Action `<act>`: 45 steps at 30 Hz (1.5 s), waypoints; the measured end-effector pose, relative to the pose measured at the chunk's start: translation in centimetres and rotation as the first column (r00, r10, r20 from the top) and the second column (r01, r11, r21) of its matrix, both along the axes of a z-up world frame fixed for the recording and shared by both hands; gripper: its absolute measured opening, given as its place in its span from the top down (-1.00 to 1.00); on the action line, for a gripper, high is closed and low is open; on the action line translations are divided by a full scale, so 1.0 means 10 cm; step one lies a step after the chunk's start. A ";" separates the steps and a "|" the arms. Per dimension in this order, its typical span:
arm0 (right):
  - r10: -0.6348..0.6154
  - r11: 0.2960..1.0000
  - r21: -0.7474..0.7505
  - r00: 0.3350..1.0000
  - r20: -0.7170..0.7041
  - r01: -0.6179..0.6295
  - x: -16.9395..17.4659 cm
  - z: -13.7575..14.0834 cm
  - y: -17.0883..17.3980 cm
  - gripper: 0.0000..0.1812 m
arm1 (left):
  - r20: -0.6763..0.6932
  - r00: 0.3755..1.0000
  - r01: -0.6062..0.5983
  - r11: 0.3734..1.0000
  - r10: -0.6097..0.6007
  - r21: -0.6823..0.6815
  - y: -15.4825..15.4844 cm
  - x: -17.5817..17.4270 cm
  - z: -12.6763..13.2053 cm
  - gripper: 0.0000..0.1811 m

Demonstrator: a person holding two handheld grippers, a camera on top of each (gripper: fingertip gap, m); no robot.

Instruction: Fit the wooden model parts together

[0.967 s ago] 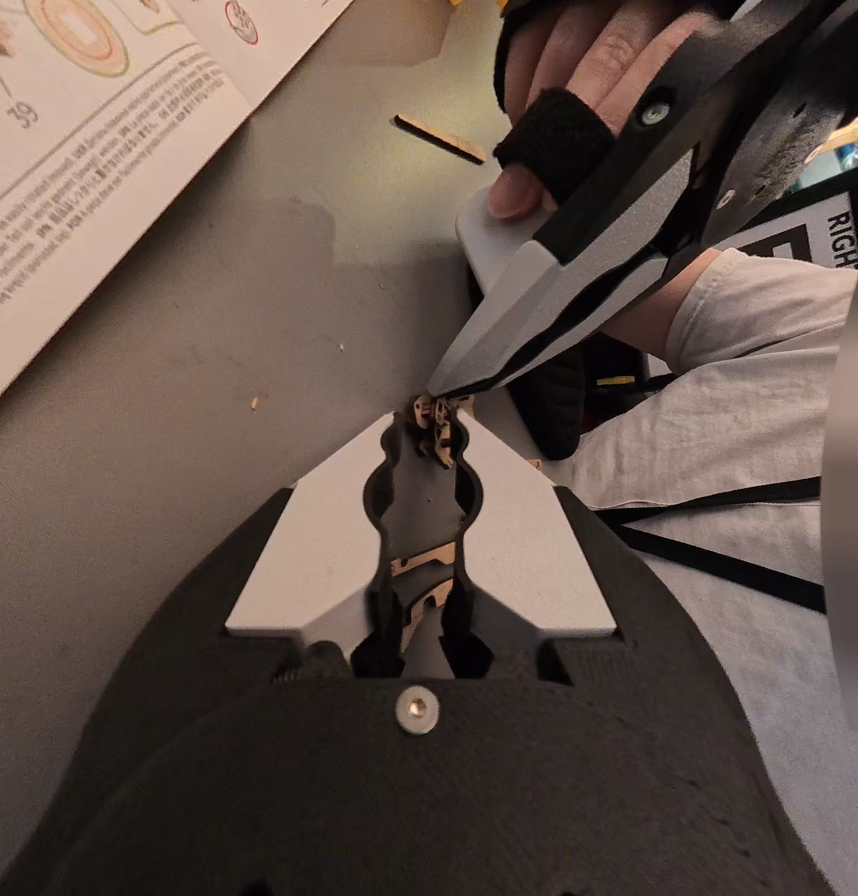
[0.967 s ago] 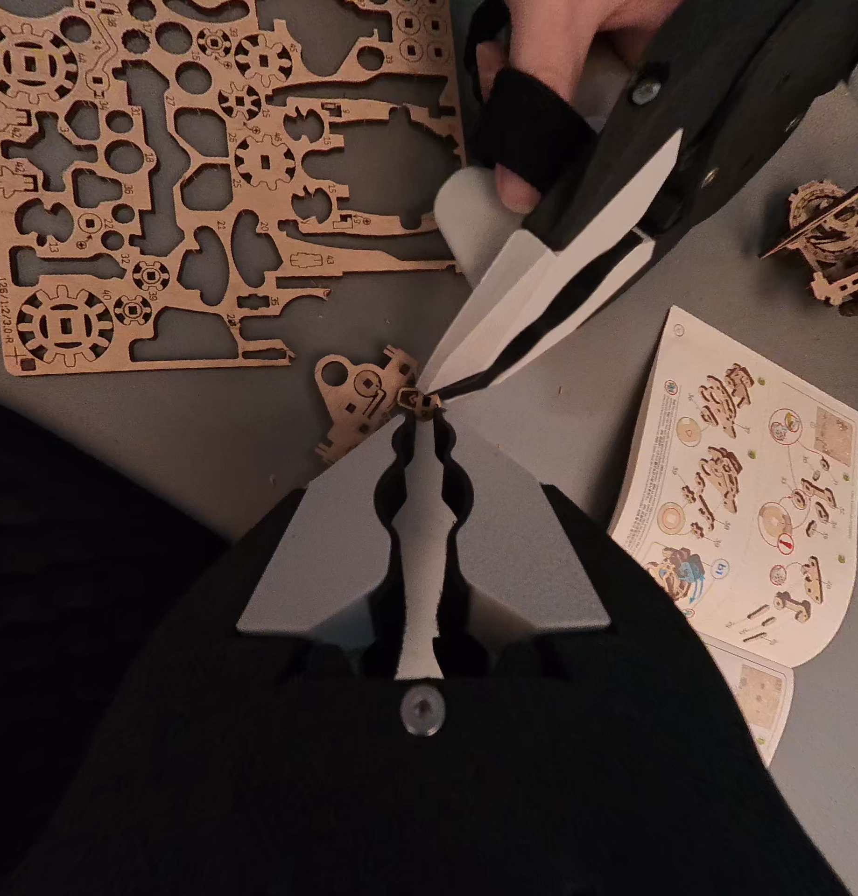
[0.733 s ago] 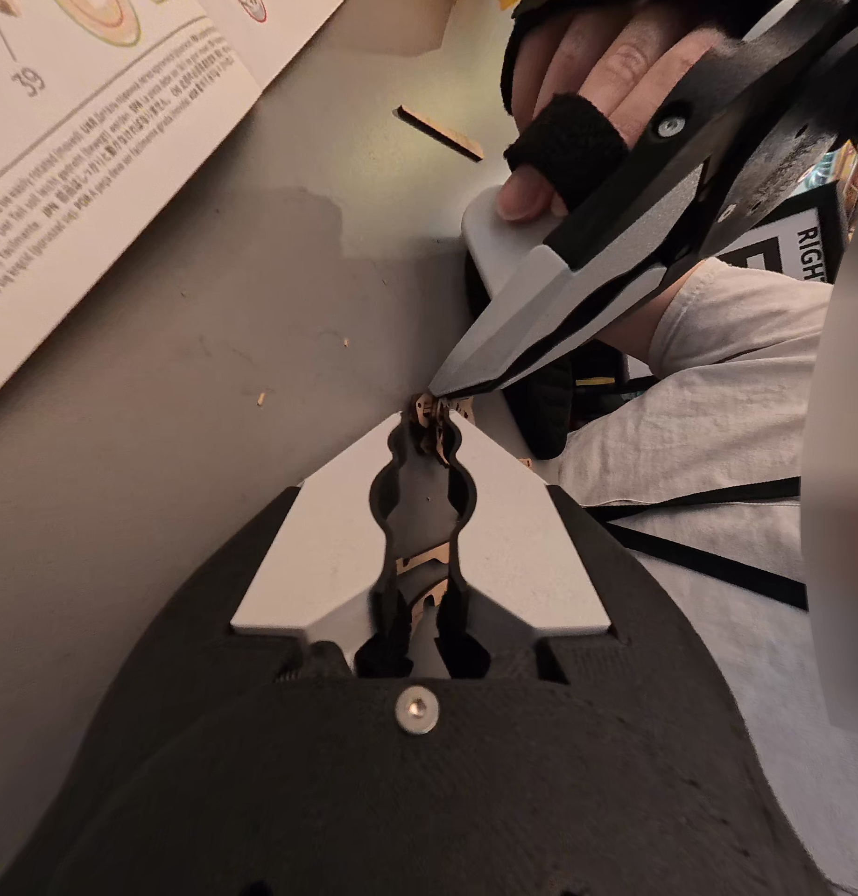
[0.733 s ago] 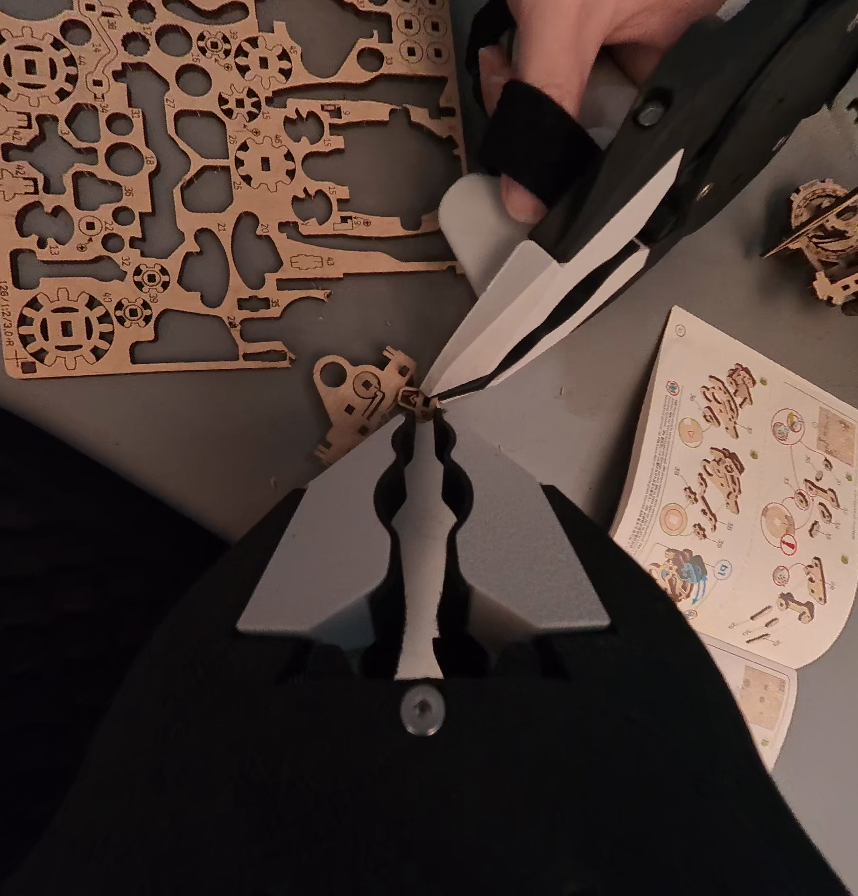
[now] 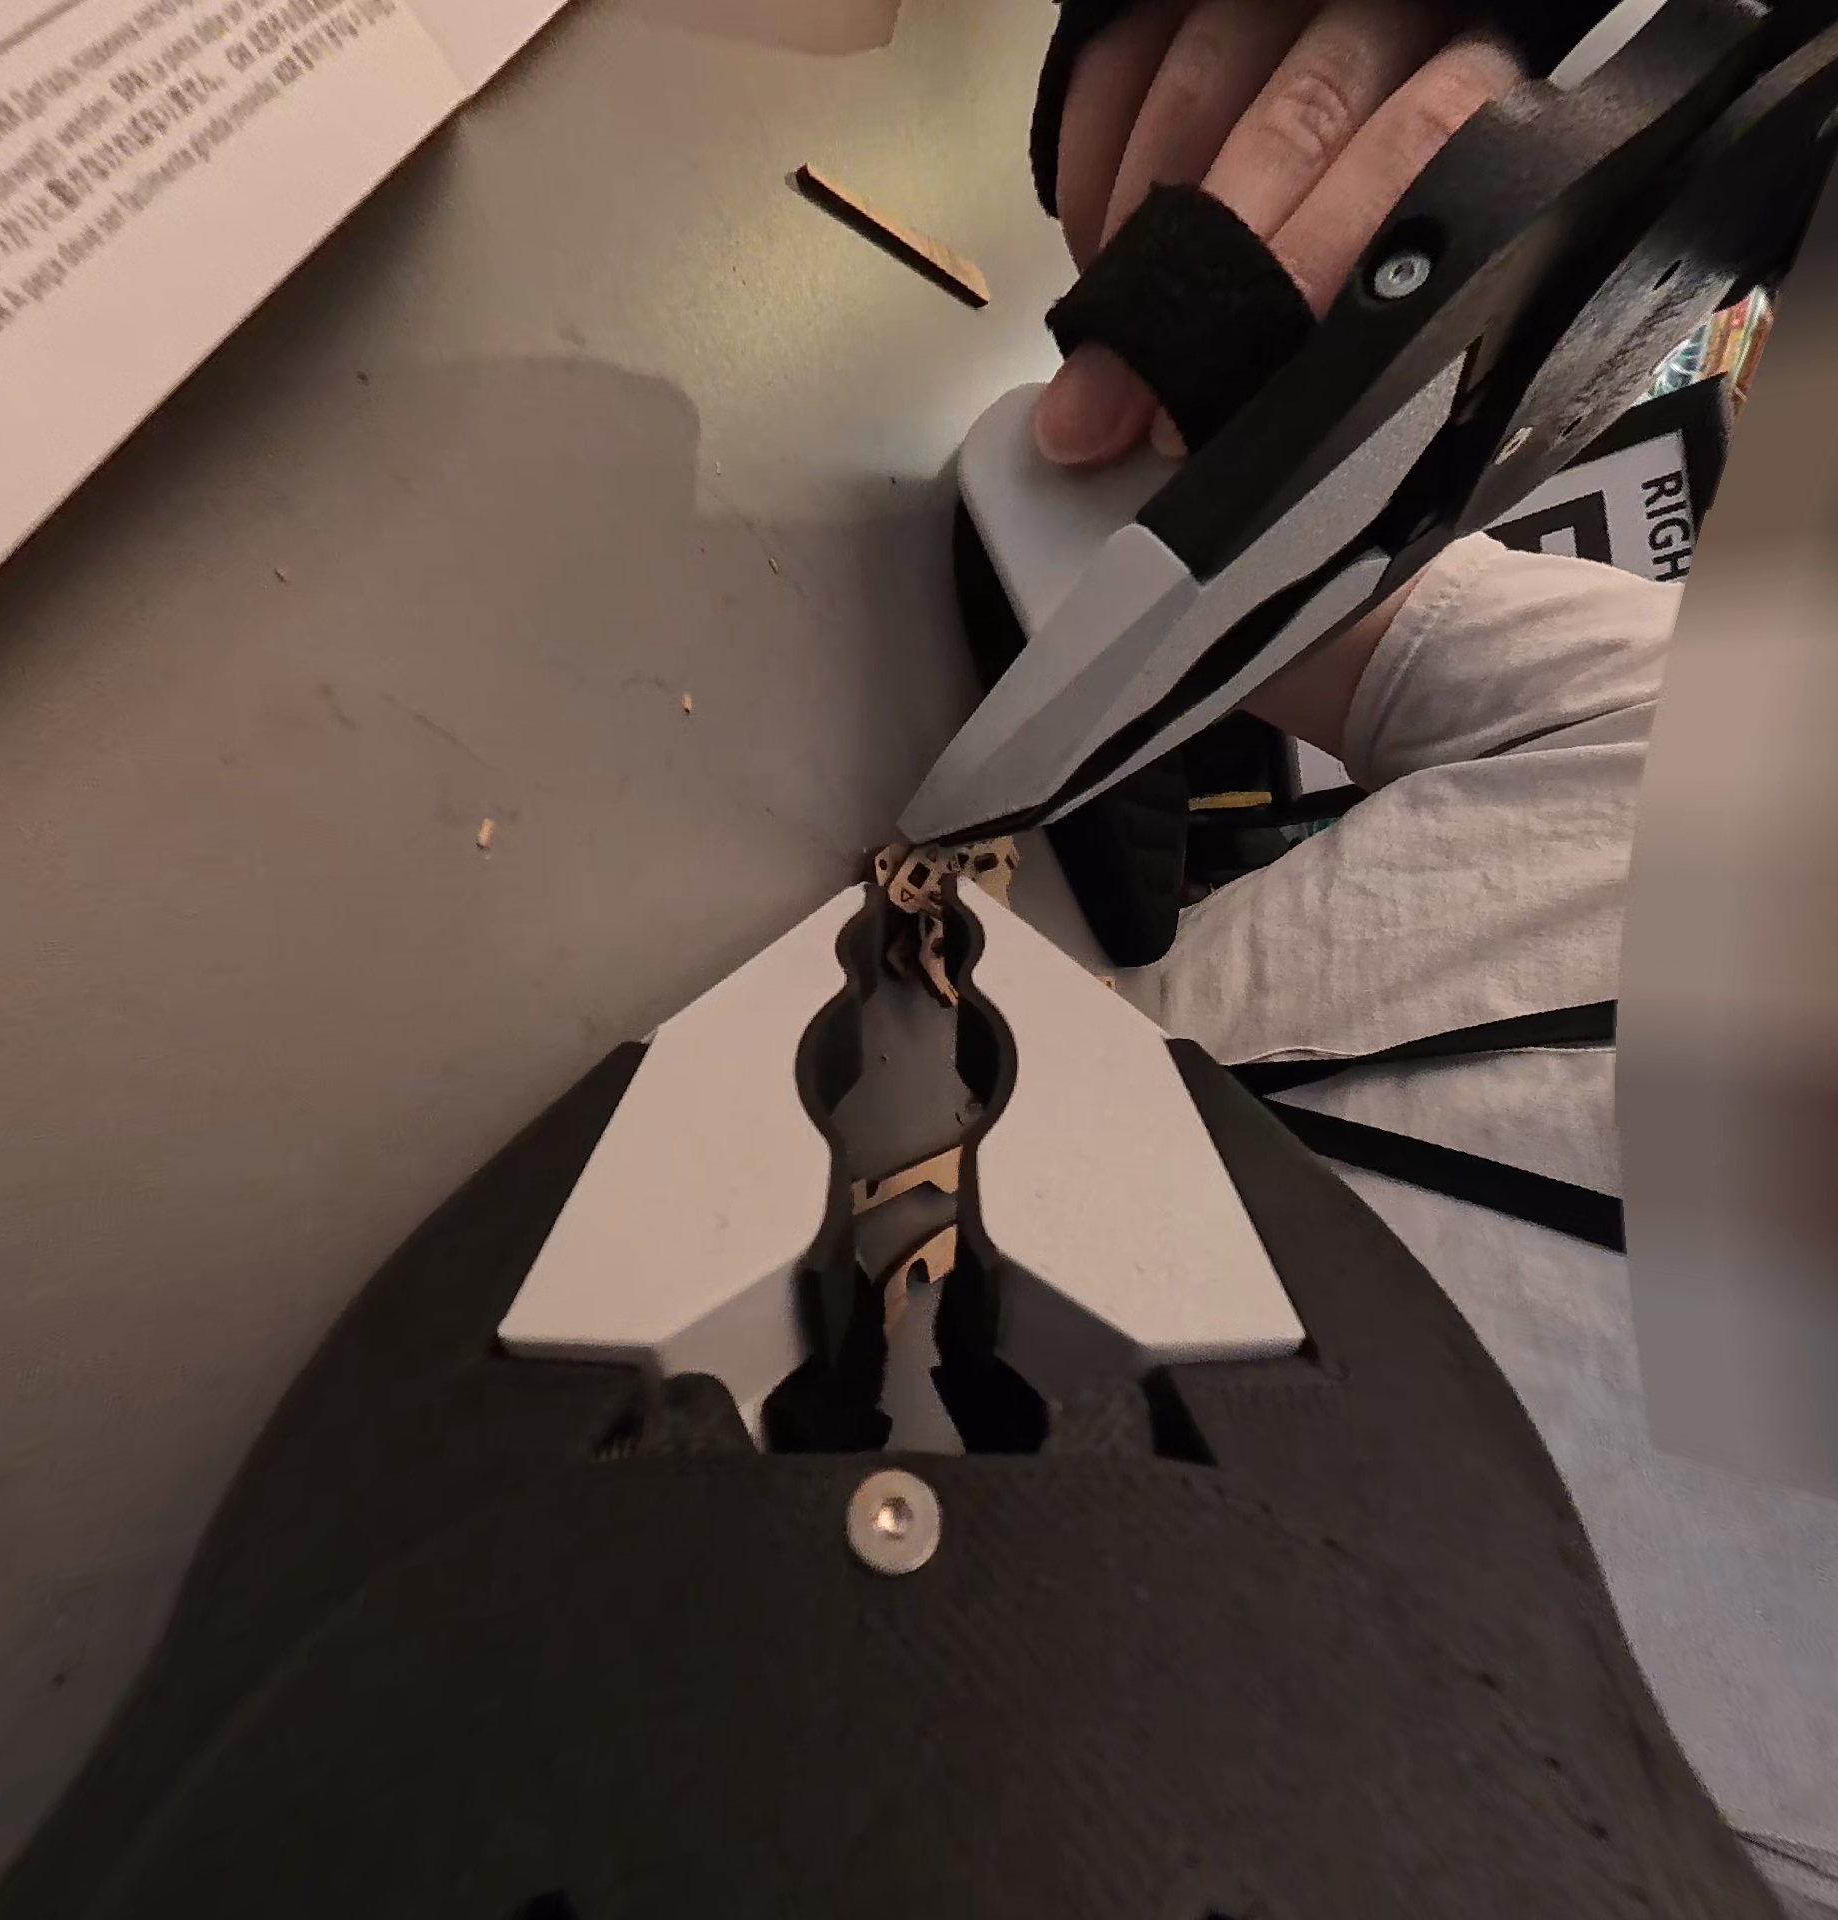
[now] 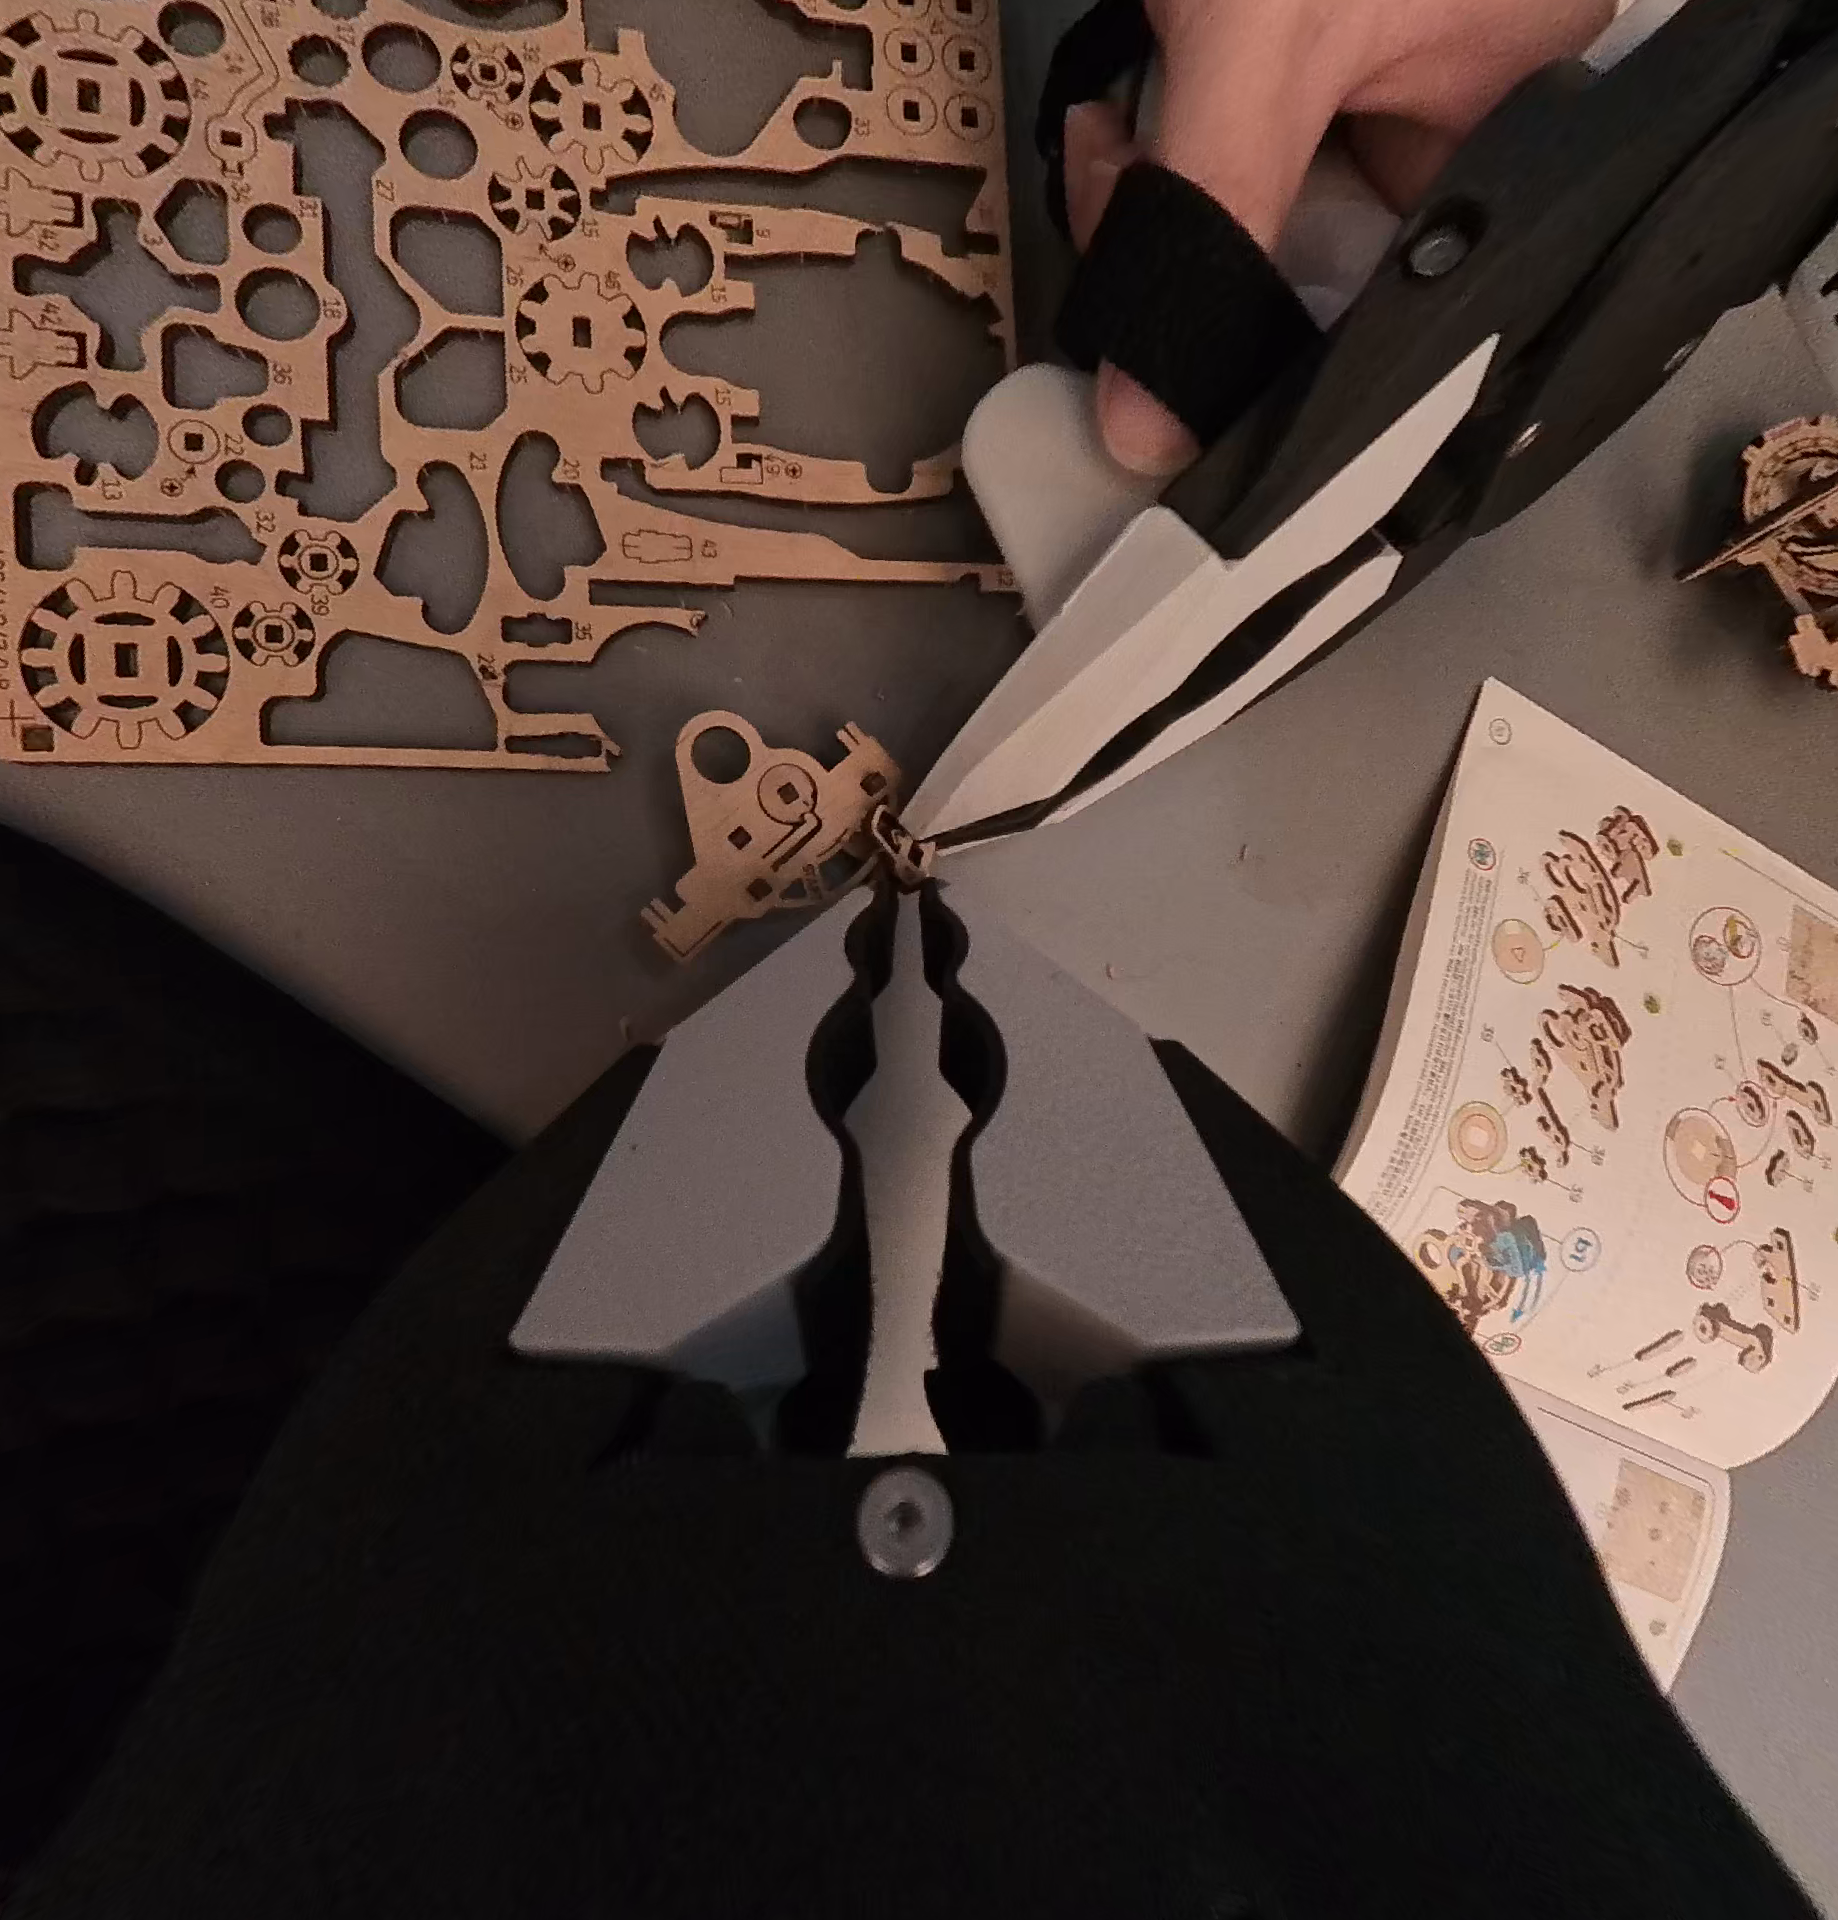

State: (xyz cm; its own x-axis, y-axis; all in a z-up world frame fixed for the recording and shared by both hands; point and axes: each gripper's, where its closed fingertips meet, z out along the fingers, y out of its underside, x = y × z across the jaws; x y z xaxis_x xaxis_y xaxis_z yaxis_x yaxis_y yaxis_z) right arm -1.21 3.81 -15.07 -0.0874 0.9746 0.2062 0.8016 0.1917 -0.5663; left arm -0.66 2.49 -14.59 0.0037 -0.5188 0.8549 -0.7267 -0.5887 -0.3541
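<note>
The left gripper [image 6: 920, 826] and right gripper [image 6: 902, 883], both closed, pinch one flat wooden part [image 6: 764, 842] at their meeting tips.

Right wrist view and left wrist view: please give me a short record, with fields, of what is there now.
left gripper: jaws closed on small wooden piece
right gripper: jaws closed, tips at the same piece; grip unclear
flat wooden part: beside the piece, touching it
punched wooden sheet: flat on table
instruction booklet: open, on table
partly built model: at view's right edge
</note>
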 end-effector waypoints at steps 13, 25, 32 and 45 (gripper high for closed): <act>-0.010 0.999 -0.042 1.000 -0.027 0.008 0.02 0.01 -0.07 0.96 | -0.036 0.999 0.004 0.999 -0.002 0.053 -0.04 0.01 -0.04 0.89; -0.424 0.599 -0.780 0.898 -0.120 0.179 0.11 0.15 -0.12 0.88 | -0.040 0.999 0.037 0.996 -0.034 0.075 -0.11 0.02 -0.04 0.89; -0.251 0.822 -0.554 0.957 -0.146 0.131 0.05 -0.01 -0.23 0.77 | -0.041 0.998 0.042 0.996 -0.039 0.075 -0.12 0.02 -0.04 0.89; -0.125 0.926 -0.374 0.979 -0.158 0.058 0.03 -0.06 -0.31 0.84 | -0.041 0.998 0.060 0.995 -0.056 0.081 -0.15 0.01 -0.04 0.90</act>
